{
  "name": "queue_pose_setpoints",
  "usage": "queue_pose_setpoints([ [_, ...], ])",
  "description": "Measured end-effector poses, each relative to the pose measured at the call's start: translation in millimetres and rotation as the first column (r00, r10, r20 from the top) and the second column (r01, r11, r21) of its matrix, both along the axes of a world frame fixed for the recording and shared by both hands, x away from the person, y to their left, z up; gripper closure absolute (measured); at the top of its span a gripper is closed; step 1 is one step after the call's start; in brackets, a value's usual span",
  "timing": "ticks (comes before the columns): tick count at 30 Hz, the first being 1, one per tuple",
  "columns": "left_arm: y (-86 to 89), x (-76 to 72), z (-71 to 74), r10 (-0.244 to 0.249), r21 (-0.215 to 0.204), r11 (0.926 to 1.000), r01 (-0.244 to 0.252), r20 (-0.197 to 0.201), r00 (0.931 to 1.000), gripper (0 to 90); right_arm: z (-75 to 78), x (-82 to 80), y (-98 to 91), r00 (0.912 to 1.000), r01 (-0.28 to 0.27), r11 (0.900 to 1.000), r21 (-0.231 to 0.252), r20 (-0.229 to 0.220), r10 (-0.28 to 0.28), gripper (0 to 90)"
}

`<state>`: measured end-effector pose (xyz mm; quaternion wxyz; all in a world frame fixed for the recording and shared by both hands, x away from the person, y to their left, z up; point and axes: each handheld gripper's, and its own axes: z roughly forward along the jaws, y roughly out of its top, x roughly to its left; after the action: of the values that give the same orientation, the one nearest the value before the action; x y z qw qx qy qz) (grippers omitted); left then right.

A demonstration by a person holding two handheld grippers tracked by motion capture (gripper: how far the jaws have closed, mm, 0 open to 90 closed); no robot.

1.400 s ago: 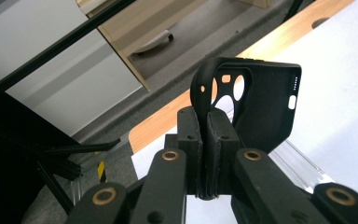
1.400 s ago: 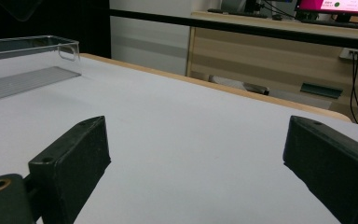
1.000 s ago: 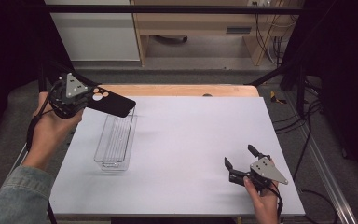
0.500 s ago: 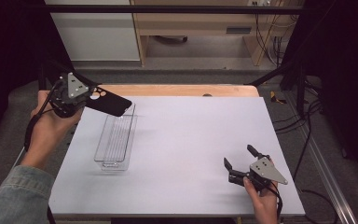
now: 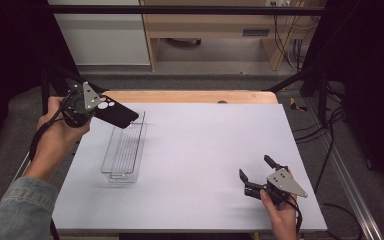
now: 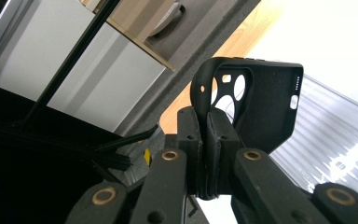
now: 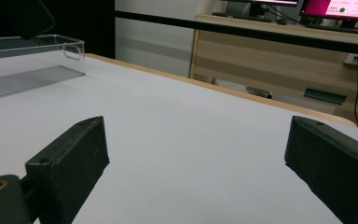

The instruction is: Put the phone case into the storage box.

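**Two hand-held grippers, one phone case up in the air**

Two things matter in the high view: a black phone case [image 5: 115,112] and a clear tray [image 5: 124,152]. The left hand-held gripper [image 5: 96,106] holds the case up in the air, over the far end of the tray. I think the case is up there so it can go down into the tray next. The tray is long and see-through, with thin ribs along its bottom. It lies on the pale, smooth tabletop [image 5: 205,145], near the left side. The right hand-held gripper [image 5: 258,170] rests low at the near right, well apart from the tray, and its jaws stand wide with nothing in them. It looks like it is just waiting.

From the left gripper view, the jaws are pressed tight on one thin edge of the phone case [image 6: 256,100]. The case looks soft and dull, like rubber, with round holes for a camera. The ribbed tray [image 6: 335,135] shines below it.

From the right gripper view, the two blocky black jaws stand far apart over the bare tabletop [image 7: 191,140]. The clear tray [image 7: 32,65] sits far off at the left, with a small loop handle on its end.
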<state>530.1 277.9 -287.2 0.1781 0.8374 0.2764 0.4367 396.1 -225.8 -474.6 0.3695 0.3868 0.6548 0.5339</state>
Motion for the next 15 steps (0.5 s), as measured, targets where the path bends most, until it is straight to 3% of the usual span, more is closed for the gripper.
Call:
queue_pose_setpoints([
  [4, -6.4, 3.2, -2.6, -0.015, 0.056, 0.9983, 0.015, -0.005, 0.9999, 85.0, 0.2, -0.3, -0.2, 1.0000, -0.001, 1.0000, 0.001, 0.001, 0.001, 6.1],
  [9, -13.4, 9.6, -7.8, -0.036, 0.091, 0.9952, 0.036, -0.010, 0.9993, 85.0, -0.3, 0.0, 0.0, 1.0000, -0.009, 1.0000, -0.004, 0.003, 0.009, 6.1],
  [15, -16.2, 21.6, -12.5, -0.048, 0.169, 0.9843, 0.052, -0.028, 0.9985, 85.0, -1.7, 1.4, 3.9, 0.9996, -0.028, 0.9996, -0.006, -0.004, 0.028, 6.0],
])
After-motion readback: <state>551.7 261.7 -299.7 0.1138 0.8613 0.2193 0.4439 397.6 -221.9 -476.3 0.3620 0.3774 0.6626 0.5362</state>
